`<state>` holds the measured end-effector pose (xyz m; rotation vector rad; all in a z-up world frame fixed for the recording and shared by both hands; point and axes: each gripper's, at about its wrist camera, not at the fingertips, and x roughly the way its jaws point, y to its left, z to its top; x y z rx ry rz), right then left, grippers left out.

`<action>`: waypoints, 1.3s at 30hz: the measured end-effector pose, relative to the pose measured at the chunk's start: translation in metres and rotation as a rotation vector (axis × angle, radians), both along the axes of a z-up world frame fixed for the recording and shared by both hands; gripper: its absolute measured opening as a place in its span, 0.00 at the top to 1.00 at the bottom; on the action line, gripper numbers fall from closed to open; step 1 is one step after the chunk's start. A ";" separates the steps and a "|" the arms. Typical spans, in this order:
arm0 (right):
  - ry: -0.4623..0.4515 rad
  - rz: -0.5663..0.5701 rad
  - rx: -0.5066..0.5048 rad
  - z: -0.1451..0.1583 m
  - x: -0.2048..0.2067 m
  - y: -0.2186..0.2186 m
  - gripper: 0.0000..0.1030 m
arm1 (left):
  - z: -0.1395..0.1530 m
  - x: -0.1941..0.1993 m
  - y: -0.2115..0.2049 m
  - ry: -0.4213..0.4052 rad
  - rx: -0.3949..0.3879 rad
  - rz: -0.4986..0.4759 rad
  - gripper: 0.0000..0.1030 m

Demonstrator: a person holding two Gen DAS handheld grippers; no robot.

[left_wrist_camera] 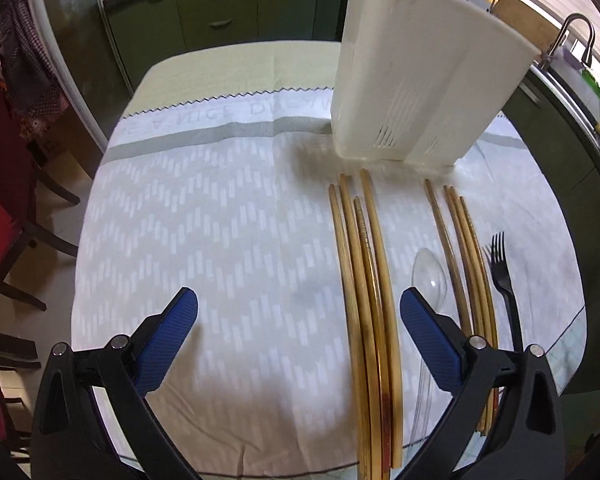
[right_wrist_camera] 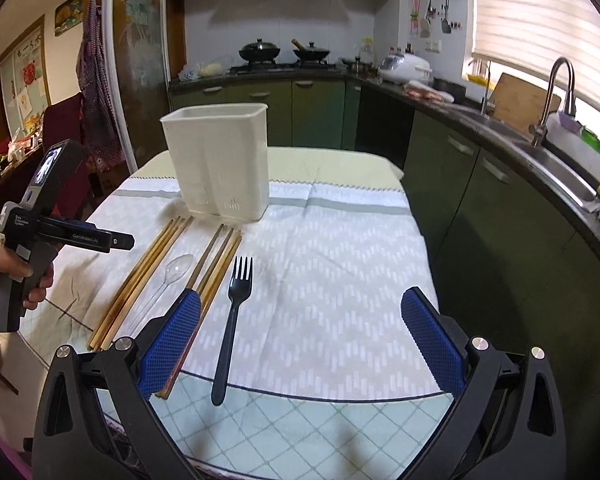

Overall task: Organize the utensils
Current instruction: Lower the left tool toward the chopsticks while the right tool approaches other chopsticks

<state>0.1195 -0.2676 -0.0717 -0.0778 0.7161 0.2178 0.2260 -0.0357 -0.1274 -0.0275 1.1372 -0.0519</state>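
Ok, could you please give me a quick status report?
Left gripper and right gripper open, empty. Chopsticks, clear spoon, black fork lie before the holder. Nothing blocking.

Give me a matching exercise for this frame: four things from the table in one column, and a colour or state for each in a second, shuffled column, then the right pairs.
Things:
1. fork
2. spoon
3. holder
4. chopsticks

Descriptions:
A. white, standing upright on the cloth
B. clear plastic, lying between two bundles of sticks
C. black, lying furthest to the right of the utensils
D. wooden, lying in two groups in front of the container

Pairs: 1-C, 2-B, 3-A, 4-D
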 end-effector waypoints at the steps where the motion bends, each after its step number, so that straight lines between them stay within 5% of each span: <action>1: 0.015 -0.002 0.008 -0.002 0.005 0.000 0.04 | -0.001 0.002 0.000 0.007 0.002 -0.002 0.08; 9: 0.073 -0.009 0.051 -0.010 0.034 0.004 0.04 | -0.014 0.018 -0.001 0.078 0.001 -0.008 0.28; 28: 0.145 0.038 0.138 -0.005 0.057 0.018 0.04 | -0.030 0.038 -0.011 0.131 0.020 -0.009 0.42; 32: 0.170 0.077 0.090 -0.005 0.066 0.039 0.13 | -0.034 0.034 -0.024 0.116 0.059 -0.031 0.42; 36: 0.238 0.156 0.059 -0.016 0.077 0.066 0.25 | -0.032 0.033 -0.022 0.108 0.059 -0.047 0.63; 39: 0.295 0.194 0.035 -0.028 0.088 0.082 0.34 | -0.031 0.033 -0.012 0.109 0.058 -0.049 0.70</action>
